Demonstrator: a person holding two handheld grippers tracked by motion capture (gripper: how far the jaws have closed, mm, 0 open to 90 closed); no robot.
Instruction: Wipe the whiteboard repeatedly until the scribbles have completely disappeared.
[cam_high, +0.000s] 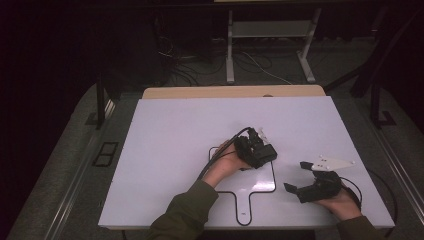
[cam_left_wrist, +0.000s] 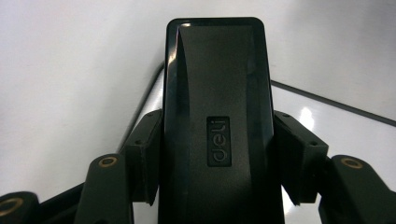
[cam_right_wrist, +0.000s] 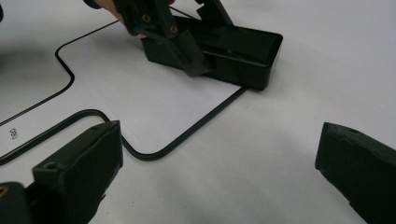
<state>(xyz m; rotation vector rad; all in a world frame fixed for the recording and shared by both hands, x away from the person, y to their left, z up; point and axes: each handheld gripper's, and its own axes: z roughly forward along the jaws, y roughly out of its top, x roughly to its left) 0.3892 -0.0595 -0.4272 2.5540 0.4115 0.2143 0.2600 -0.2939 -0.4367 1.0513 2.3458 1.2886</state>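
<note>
Status: grasp complete, work on the board pending.

- Clamping the eraser (cam_left_wrist: 217, 93) between the jaws of the left gripper (cam_left_wrist: 217, 154); pressing both pads against its long sides, with no gap on either side in the left gripper view.
- Holding the eraser flat and low at the far right corner of the board (cam_high: 250, 181), partly crossing the black rim there. In the right gripper view, appearing to rest on the surface rather than hang above it; not possible to confirm contact.
- Standing by with the right gripper (cam_right_wrist: 219, 172): jaws spread wide, nothing between them, hovering over the bare table (cam_high: 170, 150) just off the board's right edge, well apart from the eraser.
- Showing no pen marks on the board in the high view, only a small printed logo near the handle.

Judged progress:

- Done: locating the eraser, closing on it, bringing it to the board.
- Left, probably: either sweeping the eraser across the board, or releasing it and withdrawing. Not possible to tell which from this moment.
- Not yet engaging the right gripper; likely waiting to steady the board by its rim or handle once sweeping begins.

Caution: watching for the eraser catching on the rim while crossing it.
</note>
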